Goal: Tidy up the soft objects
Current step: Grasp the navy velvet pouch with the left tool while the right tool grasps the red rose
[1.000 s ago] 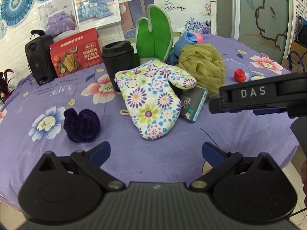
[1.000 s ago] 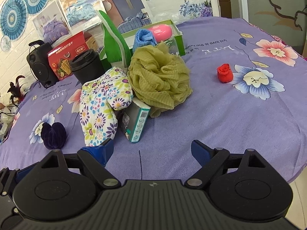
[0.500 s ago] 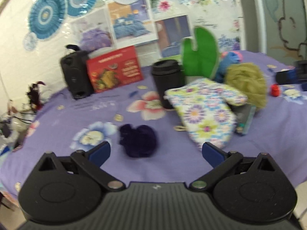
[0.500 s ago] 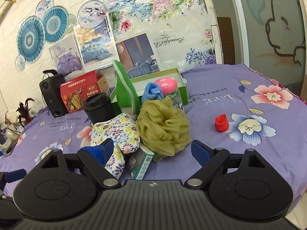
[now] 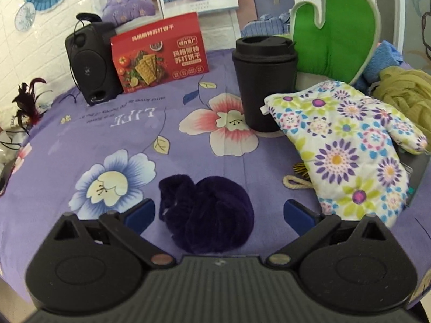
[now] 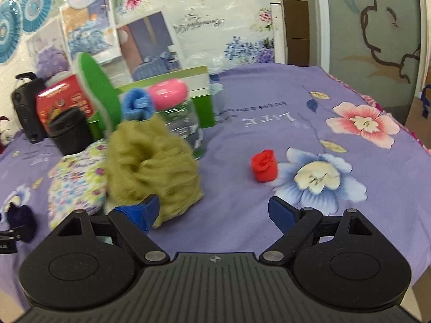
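Left wrist view, left to right: black speaker [image 5: 90, 63] at the far left of the purple floral tablecloth [image 5: 129, 140], red cracker box [image 5: 159, 52] just beside it. Black lidded cup [image 5: 265, 80] upright near centre. Dark purple velvet scrunchie [image 5: 207, 214] lies bunched on the cloth between the left gripper [image 5: 218, 212] fingers, close to the gripper body; long axis roughly left-near to right-far, not clearly pointing anywhere. Left jaws spread wide, neither finger touching the scrunchie as far as can be told. Floral oven mitt [image 5: 347, 145] lies flat to the right, cuff and hanging loop toward the camera, fingertip end away toward the cup, thumb out to the right. Green mitt [image 5: 336, 27] stands upright behind, tips up. Olive mesh bath pouf [image 5: 404, 91] at the right edge.

Right wrist view, blurred on the left: pouf [image 6: 150, 169] sits just ahead of the right gripper [image 6: 214, 211] left finger [image 6: 142, 212], which overlaps it in view; contact unclear. Right jaws spread, nothing between them. Blue rolled cloth [image 6: 137, 105] and pink item [image 6: 168, 94] behind the pouf, by a green box [image 6: 204, 91]. Small red rose-shaped piece [image 6: 264, 165] sits alone on the cloth, right of the pouf, well apart.
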`<state>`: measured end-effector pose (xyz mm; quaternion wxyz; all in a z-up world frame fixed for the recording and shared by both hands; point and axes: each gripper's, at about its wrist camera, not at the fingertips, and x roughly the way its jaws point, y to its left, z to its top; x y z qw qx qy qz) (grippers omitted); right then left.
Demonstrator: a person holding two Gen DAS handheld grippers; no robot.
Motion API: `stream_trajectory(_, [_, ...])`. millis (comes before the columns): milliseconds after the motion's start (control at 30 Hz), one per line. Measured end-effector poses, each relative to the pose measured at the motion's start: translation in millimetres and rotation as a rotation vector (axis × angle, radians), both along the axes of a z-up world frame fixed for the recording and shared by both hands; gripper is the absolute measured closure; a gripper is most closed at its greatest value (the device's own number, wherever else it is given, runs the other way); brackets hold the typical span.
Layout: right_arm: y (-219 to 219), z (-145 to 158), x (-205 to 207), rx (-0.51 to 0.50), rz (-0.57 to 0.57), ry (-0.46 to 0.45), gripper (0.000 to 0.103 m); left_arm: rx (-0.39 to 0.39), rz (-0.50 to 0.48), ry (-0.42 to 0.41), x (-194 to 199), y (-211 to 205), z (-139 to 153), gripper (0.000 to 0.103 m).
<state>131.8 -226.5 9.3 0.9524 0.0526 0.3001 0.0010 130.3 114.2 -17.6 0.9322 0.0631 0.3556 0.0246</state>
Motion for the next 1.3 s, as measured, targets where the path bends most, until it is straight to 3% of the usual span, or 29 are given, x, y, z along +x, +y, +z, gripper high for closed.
stream_trajectory(200, [-26, -20, 66, -0.037, -0.051, 0.060, 0.028, 0.022, 0.039, 0.040, 22, 2, -13, 0.002])
stream_trajectory(300, [-35, -41, 89, -0.020, -0.060, 0.143, 0.028, -0.001, 0.054, 0.070, 31, 7, -19, 0.002])
stream_trajectory(500, [-31, -55, 85, -0.061, -0.068, 0.093, 0.026, -0.045, 0.058, 0.066, 36, 15, -23, 0.002])
stream_trajectory(700, [-29, -52, 91, -0.093, -0.046, 0.107, 0.027, -0.116, 0.064, 0.071, 37, 24, -25, 0.002])
stream_trajectory(767, [-29, -54, 88, -0.089, -0.026, 0.072, 0.033, -0.130, 0.069, 0.071, 38, 27, -25, 0.003])
stream_trajectory(800, [-29, -55, 86, -0.078, -0.013, 0.057, 0.041, -0.133, 0.069, 0.066, 38, 28, -24, 0.010])
stream_trajectory(833, [-29, -55, 83, -0.068, -0.001, 0.046, 0.050, -0.137, 0.064, 0.055, 37, 29, -23, 0.027])
stream_trajectory(867, [-30, -53, 82, -0.064, 0.005, 0.037, 0.077, -0.139, 0.065, 0.045, 36, 31, -20, 0.028])
stream_trajectory(900, [-31, -51, 81, -0.058, 0.008, 0.035, 0.085, -0.152, 0.066, 0.043, 36, 32, -17, 0.031])
stream_trajectory(1133, [-35, -27, 62, -0.013, 0.041, -0.021, 0.086, -0.259, 0.060, 0.014, 35, 43, 18, 0.033])
stream_trajectory(1300, [-21, 34, 70, -0.074, 0.114, -0.175, 0.086, -0.289, -0.005, -0.089, 71, 35, 84, 0.033])
